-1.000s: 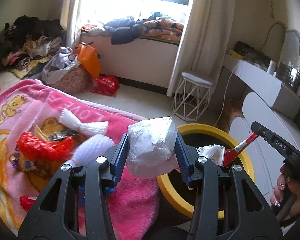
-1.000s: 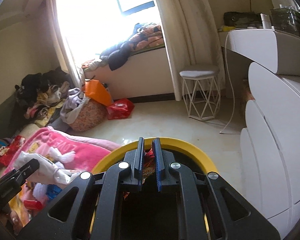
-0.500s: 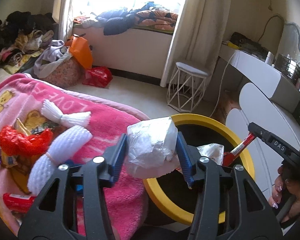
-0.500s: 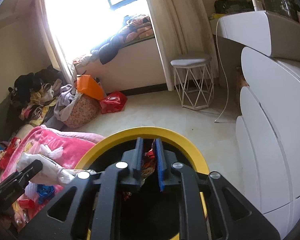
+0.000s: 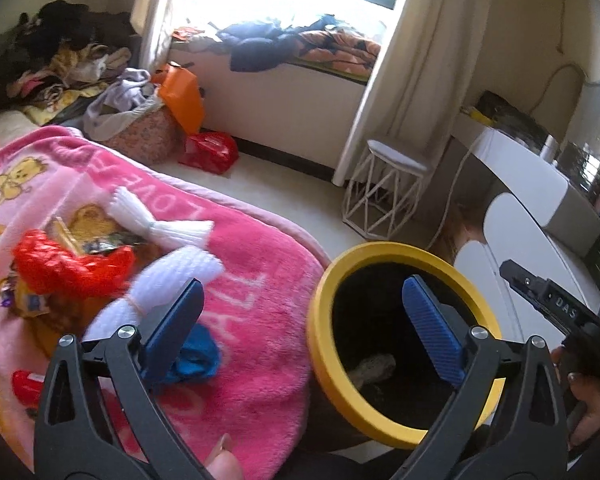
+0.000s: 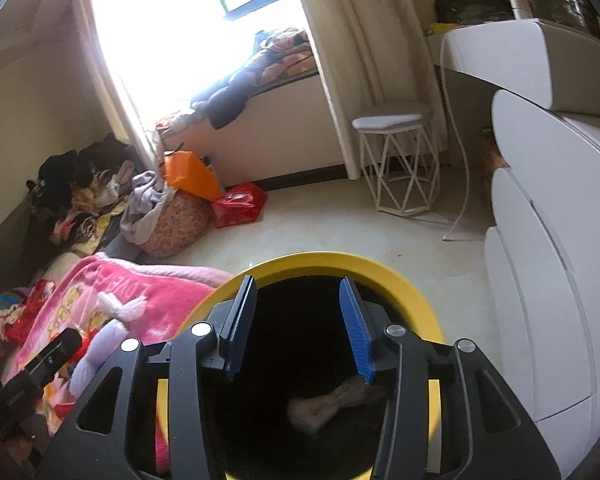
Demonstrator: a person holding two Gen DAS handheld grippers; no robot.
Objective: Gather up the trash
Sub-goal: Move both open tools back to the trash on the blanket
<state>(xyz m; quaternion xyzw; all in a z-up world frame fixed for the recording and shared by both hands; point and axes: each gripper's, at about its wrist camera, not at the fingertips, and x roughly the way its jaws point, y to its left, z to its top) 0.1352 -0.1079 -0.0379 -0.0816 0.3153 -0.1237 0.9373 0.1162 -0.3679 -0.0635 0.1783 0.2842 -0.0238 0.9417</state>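
Over yellow bin [image 5: 396, 344]: both jaws just opened, white wad dropped, now empty.

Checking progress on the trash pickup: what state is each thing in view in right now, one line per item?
left gripper: jaws wide open after just opening, nothing between them.
right gripper: jaws partly open after just opening, empty, over the bin.
yellow-rimmed bin: upright, open-topped, pale crumpled trash at the bottom.
pink blanket: spread out, litter on it.
red net: uncollected on the blanket.
white stool: upright.
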